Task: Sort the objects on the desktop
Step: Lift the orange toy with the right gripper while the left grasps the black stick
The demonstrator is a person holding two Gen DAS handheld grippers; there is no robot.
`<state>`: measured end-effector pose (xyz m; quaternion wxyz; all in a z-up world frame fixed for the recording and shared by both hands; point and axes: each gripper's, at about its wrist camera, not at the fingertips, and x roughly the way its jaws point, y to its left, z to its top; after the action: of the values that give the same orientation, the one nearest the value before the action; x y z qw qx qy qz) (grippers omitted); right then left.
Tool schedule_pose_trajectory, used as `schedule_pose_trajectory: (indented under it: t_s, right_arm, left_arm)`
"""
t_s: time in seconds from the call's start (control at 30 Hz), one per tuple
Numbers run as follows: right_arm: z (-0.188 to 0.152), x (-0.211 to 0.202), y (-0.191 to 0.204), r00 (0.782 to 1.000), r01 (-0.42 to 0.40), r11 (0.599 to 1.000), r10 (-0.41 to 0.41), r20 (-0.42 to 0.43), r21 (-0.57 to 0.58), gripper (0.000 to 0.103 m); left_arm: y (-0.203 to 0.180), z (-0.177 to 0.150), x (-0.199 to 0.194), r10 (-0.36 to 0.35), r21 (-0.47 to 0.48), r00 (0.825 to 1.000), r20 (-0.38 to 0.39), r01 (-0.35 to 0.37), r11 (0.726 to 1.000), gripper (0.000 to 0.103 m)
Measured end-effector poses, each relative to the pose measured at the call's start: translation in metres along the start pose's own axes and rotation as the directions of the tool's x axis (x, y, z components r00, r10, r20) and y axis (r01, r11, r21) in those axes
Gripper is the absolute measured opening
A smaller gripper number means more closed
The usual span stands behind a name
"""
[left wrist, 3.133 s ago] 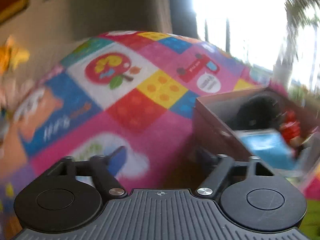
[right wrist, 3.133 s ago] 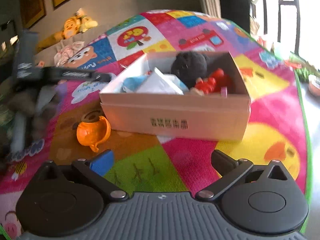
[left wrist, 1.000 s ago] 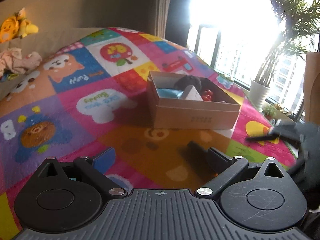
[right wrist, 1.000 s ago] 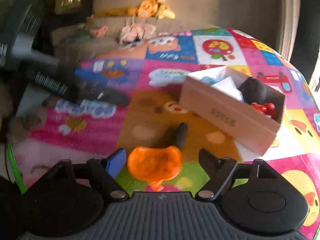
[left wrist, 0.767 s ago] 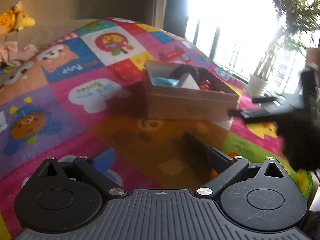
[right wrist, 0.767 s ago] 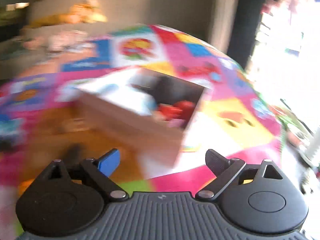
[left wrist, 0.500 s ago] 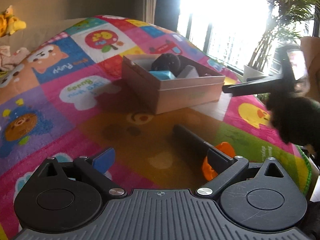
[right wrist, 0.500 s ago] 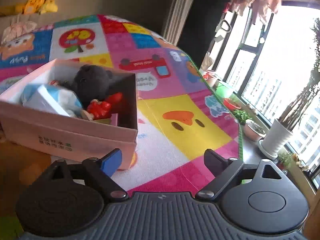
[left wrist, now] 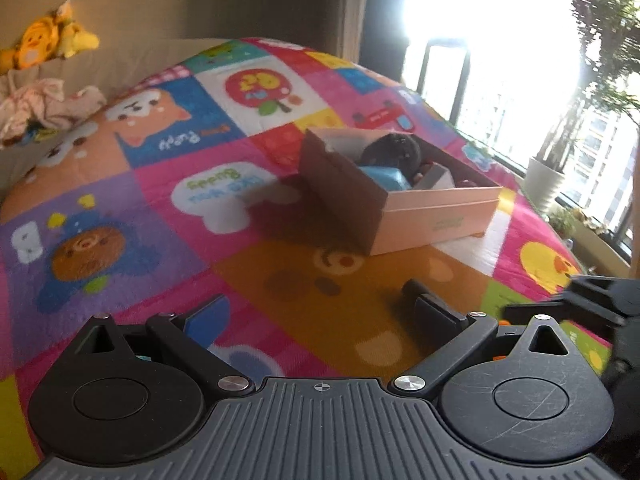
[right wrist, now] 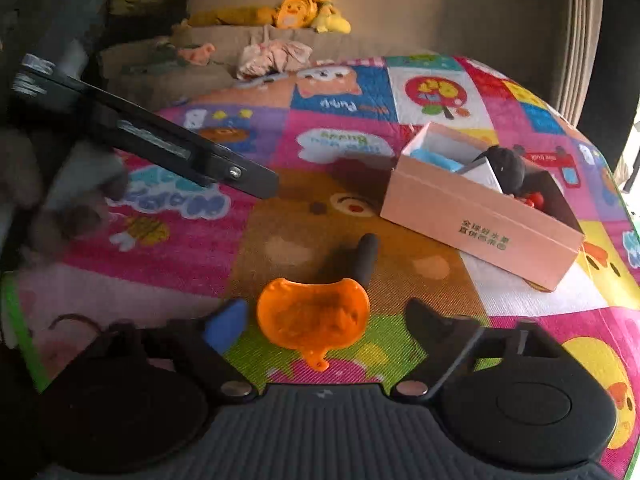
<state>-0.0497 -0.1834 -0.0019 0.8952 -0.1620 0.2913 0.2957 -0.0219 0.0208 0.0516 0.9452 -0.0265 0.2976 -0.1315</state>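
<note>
Right claw [right wrist: 324, 322] tilting down toward the play mat [right wrist: 192, 248], jaws closing around the orange toy [right wrist: 314, 318] lying between them, pads not yet pressing. Left claw [left wrist: 320, 316] angling down over the mat, fingers standing apart and holding nothing. Black cylinder [right wrist: 366, 258] lying just beyond the toy; pink box [right wrist: 480, 224] of toys sitting farther right.

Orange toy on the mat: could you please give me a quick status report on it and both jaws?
Right gripper jaws closing around the orange toy, pads not yet pressing. Left gripper open, empty. Black cylinder lies just behind the toy; pink box apart.
</note>
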Motion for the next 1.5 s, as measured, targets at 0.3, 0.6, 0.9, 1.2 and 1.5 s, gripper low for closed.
schedule_pose_trajectory:
  t_s: [0.3, 0.6, 0.9, 1.2, 1.5]
  right_arm:
    - [-0.024, -0.025, -0.075, 0.991, 0.13, 0.954, -0.129, -0.022, 0.271, 0.058]
    - [-0.052, -0.031, -0.105, 0.985, 0.171, 0.905, -0.17, -0.038, 0.389, 0.071]
    - [-0.055, -0.033, -0.116, 0.99, 0.131, 0.876, -0.137, -0.02, 0.464, 0.089]
    - [-0.055, -0.033, -0.111, 0.982, 0.181, 0.876, -0.188, -0.028, 0.447, 0.09]
    - [-0.046, -0.026, -0.097, 0.971, 0.236, 0.902, -0.229, -0.065, 0.362, 0.081]
  left_arm:
    - [-0.057, 0.008, 0.044, -0.231, 0.214, 0.969, -0.082, 0.244, 0.946, 0.102]
    - [-0.067, 0.012, 0.098, -0.362, 0.173, 0.909, -0.206, 0.398, 0.901, 0.102]
    - [-0.075, -0.023, 0.04, -0.325, 0.194, 0.925, -0.196, 0.362, 0.912, 0.102]
    - [-0.102, -0.027, 0.039, -0.155, 0.211, 0.976, -0.152, 0.186, 0.96, 0.089]
    - [-0.094, -0.037, 0.023, -0.132, 0.198, 0.98, -0.146, 0.16, 0.967, 0.079]
